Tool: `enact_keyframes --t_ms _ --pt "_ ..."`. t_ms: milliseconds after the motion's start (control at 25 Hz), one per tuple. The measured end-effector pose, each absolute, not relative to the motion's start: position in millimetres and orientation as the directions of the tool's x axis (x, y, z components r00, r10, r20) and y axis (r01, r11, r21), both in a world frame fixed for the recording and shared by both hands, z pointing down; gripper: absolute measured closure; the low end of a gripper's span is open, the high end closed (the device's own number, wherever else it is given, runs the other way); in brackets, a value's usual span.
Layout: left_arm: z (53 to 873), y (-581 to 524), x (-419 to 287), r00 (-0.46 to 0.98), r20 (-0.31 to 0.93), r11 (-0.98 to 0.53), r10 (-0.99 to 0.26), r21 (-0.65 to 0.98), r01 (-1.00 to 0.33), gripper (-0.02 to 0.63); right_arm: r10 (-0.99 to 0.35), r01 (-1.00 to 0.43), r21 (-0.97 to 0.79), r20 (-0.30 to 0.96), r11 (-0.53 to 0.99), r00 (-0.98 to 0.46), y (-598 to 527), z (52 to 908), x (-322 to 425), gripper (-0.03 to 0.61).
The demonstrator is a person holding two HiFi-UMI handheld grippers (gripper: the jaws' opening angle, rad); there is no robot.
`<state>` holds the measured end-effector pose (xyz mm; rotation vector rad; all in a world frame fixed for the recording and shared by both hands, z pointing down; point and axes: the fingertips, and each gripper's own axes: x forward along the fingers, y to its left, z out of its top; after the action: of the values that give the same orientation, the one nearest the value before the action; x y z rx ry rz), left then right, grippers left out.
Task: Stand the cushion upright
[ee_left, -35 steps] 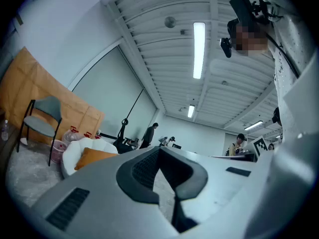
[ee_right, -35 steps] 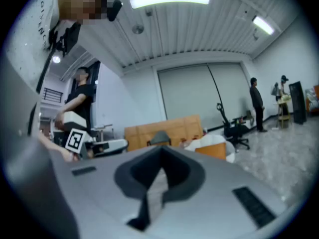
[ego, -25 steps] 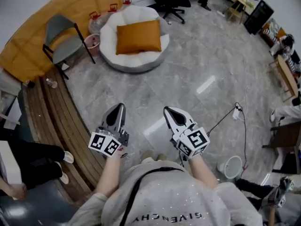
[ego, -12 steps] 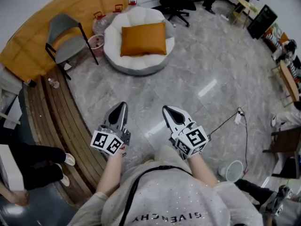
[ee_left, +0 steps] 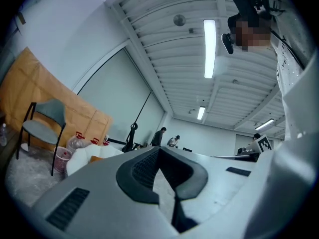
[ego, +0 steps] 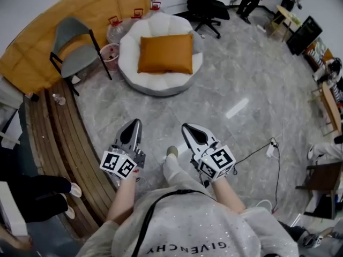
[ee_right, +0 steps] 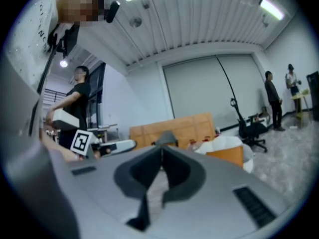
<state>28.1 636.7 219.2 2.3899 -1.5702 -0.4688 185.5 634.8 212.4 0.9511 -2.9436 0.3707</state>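
Note:
An orange cushion point(ego: 165, 53) lies flat on a round white floor seat point(ego: 159, 85) far ahead of me on the grey marble floor. My left gripper point(ego: 135, 123) and right gripper point(ego: 185, 127) are held side by side in front of my chest. Both point toward the seat, well short of it, shut with nothing in them. In the left gripper view the shut jaws point(ee_left: 159, 151) fill the bottom, and a sliver of the cushion point(ee_left: 94, 158) shows at left. Over the right gripper point(ee_right: 162, 150), the right gripper view shows the cushion point(ee_right: 227, 156) on the seat point(ee_right: 222, 142).
A grey chair point(ego: 72, 39), a pink bin point(ego: 110, 52) and water bottles point(ego: 115, 28) stand left of the seat before a curved orange panel point(ego: 64, 15). A black office chair point(ego: 206, 7) is behind it. A curved wooden step point(ego: 59, 133) runs along the left. A cable point(ego: 257, 146) trails on the right.
The seat and cushion have slid lower and nearer in the head view as I walk toward them. My foot now shows between the grippers. Both grippers stay shut.

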Motion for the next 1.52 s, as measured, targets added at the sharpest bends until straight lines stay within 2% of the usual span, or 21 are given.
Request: enact_keyframes --t_ms 480,1040,1520 --pt "228 487 22 0.336 -0.128 -0.358 -0.933 0.414 -0.837 0.591 -0.518 -0.532 -0.239 0.122 0.813 -0.846 479 227 176 0.561" --pt "240 402 8 0.349 -0.101 -0.358 -0.932 0.418 -0.835 0.591 -0.501 -0.519 -0.267 0.137 0.812 -0.855 402 243 155 0.561" --pt "252 265 -28 0.364 -0.097 -0.368 -0.926 0.436 -0.821 0.589 -0.518 -0.552 -0.276 0.193 0.786 -0.833 277 257 123 0.561"
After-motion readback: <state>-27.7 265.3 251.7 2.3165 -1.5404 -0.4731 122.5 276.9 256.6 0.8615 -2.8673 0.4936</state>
